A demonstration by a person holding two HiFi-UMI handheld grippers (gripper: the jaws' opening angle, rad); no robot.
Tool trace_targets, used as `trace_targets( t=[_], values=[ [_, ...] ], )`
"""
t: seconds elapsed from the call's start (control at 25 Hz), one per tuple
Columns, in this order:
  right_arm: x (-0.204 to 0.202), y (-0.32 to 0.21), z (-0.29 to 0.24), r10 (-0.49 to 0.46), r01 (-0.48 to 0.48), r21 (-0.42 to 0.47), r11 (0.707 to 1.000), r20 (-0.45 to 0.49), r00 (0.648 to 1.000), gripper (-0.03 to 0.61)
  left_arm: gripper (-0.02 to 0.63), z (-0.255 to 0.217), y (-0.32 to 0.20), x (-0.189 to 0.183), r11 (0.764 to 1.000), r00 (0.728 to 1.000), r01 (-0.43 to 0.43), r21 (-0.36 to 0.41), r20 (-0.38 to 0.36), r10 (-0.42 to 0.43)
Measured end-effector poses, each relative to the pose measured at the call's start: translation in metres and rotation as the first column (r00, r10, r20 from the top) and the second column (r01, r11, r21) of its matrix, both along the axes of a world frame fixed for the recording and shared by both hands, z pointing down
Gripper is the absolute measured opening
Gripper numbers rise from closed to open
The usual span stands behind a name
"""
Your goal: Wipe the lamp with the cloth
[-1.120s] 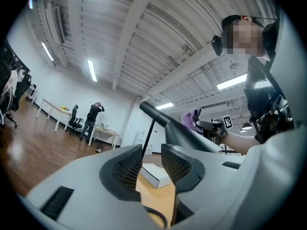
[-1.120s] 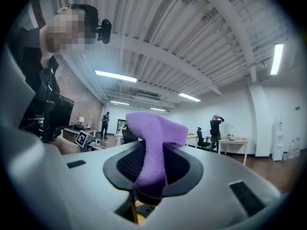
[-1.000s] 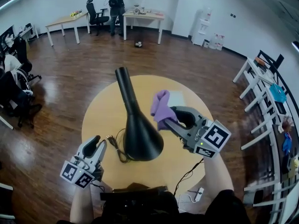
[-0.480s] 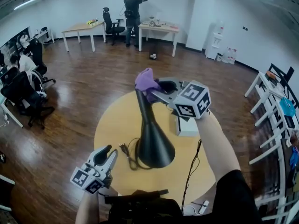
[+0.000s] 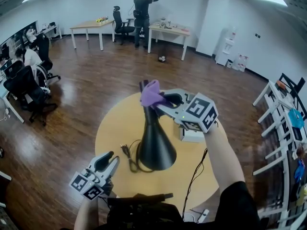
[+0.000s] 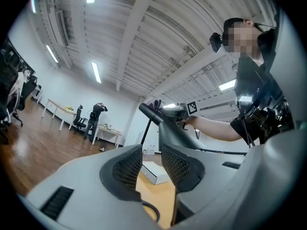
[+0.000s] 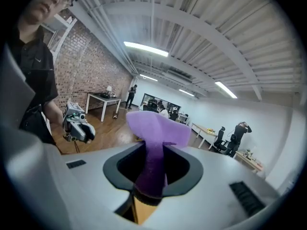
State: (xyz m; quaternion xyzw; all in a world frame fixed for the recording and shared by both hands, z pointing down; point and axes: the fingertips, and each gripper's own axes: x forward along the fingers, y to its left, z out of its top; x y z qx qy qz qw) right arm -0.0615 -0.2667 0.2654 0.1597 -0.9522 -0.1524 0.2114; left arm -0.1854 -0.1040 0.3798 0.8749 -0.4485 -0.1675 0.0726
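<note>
The lamp (image 5: 154, 146), a black cone with a wide flared foot and a slender neck, stands upright near the middle of the round wooden desk (image 5: 112, 128), with its cable (image 5: 128, 158) looped beside the foot and a white box (image 5: 193, 135) just behind it. The right gripper (image 5: 163, 101) reaches in at the top of the neck, its jaws closed on a purple cloth (image 5: 150, 93) that bunches over the lamp's tip. The left gripper (image 5: 109, 159) hangs low at the desk's near edge, jaws partly apart with nothing between them. I judge the wipe to be at the upper end of the neck. The next move calls for drawing the cloth down the neck toward the foot, pressing lightly enough not to tip the lamp; the free gripper could steady the base. The head view alone shows cloth and lamp tip together. The right gripper view shows the cloth pinched deep between the pads but not the lamp, while the left gripper view shows the lamp's side profile rising beyond its empty jaws.
</note>
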Motion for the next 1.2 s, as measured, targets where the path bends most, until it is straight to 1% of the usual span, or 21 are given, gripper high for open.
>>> trace_targets(
  t=[0.08, 0.24, 0.44, 0.64, 0.76, 0.84, 0.92, 1.0, 1.12, 1.2],
  values=[
    [0.006, 0.012, 0.008, -0.017, 0.017, 0.012, 1.0, -0.03, 0.999, 0.098, 0.117, 0.005, 0.003, 0.005, 1.0, 1.0, -0.009, -0.026, -0.001, 0.009],
    [0.016, 0.035, 0.022, -0.042, 0.042, 0.006, 0.999, -0.045, 0.998, 0.098, 0.117, 0.008, 0.007, 0.01, 1.0, 1.0, -0.01, -0.025, 0.015, 0.01],
    [0.023, 0.057, 0.037, -0.078, 0.077, -0.018, 0.997, -0.045, 0.996, 0.098, 0.117, 0.004, 0.01, 0.013, 0.999, 0.999, 0.029, -0.013, 0.023, -0.029],
    [0.029, 0.076, 0.048, -0.138, 0.138, -0.009, 0.99, -0.094, 0.986, 0.097, 0.117, 0.002, 0.021, 0.025, 0.998, 0.997, 0.066, -0.007, 0.028, -0.066],
    [0.037, 0.089, 0.054, -0.172, 0.175, 0.009, 0.985, -0.131, 0.976, 0.098, 0.117, 0.0, 0.025, 0.037, 0.996, 0.995, 0.086, 0.009, 0.05, -0.086],
    [0.043, 0.099, 0.059, -0.194, 0.198, 0.017, 0.98, -0.151, 0.969, 0.098, 0.117, -0.004, 0.026, 0.044, 0.994, 0.991, 0.103, 0.034, 0.079, -0.105],
    [0.044, 0.109, 0.064, -0.217, 0.222, 0.013, 0.975, -0.159, 0.963, 0.097, 0.117, -0.01, 0.028, 0.049, 0.994, 0.989, 0.102, 0.048, 0.103, -0.107],
    [0.046, 0.121, 0.071, -0.246, 0.251, 0.004, 0.968, -0.17, 0.954, 0.098, 0.117, -0.016, 0.032, 0.051, 0.995, 0.991, 0.092, 0.043, 0.097, -0.096],
    [0.058, 0.138, 0.084, -0.293, 0.301, 0.007, 0.953, -0.215, 0.932, 0.098, 0.117, -0.02, 0.038, 0.057, 0.994, 0.992, 0.101, 0.046, 0.07, -0.104],
    [0.064, 0.149, 0.091, -0.295, 0.301, -0.004, 0.954, -0.204, 0.933, 0.098, 0.117, -0.018, 0.044, 0.062, 0.994, 0.993, 0.098, 0.039, 0.062, -0.1]
  ],
)
